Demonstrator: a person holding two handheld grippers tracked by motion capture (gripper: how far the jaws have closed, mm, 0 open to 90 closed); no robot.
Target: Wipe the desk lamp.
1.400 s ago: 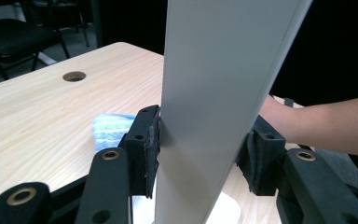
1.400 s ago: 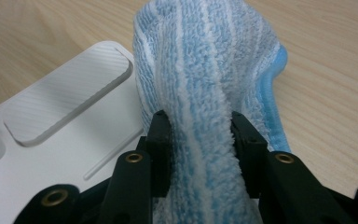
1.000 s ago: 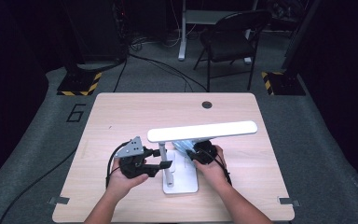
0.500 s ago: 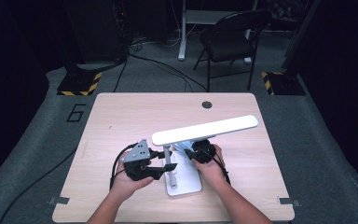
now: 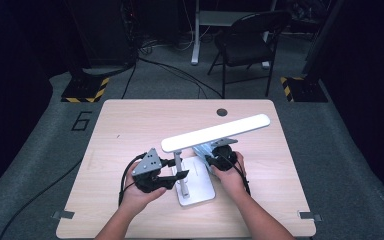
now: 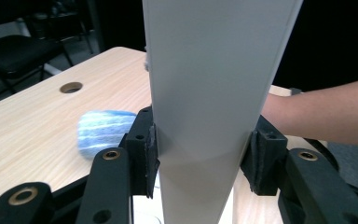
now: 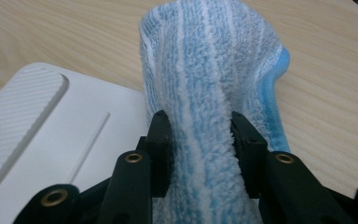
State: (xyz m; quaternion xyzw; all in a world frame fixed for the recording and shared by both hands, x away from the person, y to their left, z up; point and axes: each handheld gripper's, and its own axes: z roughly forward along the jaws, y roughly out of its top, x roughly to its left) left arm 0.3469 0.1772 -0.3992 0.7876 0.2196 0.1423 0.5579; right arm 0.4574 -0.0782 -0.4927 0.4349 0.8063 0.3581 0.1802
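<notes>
Here the left gripper (image 5: pixel 172 169) clamps the post of the white desk lamp (image 5: pixel 215 132), likely to keep it from tipping; its jaws have just been closing, with the post between them. The lamp's base (image 5: pixel 200 190) sits near the front edge of the table (image 5: pixel 130 120). The left hand (image 5: pixel 137 192) lies low, reaching sideways. To the right, the right gripper (image 7: pixel 198 140) pinches a blue striped cloth (image 7: pixel 209 70) at the base's edge, likely for wiping. The right hand (image 5: pixel 232 175) angles inward.

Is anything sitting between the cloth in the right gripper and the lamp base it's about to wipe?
Nothing visible. The blue cloth, pinched in the right gripper, hangs at the edge of the white lamp base, whose surface beside it is bare.
</notes>
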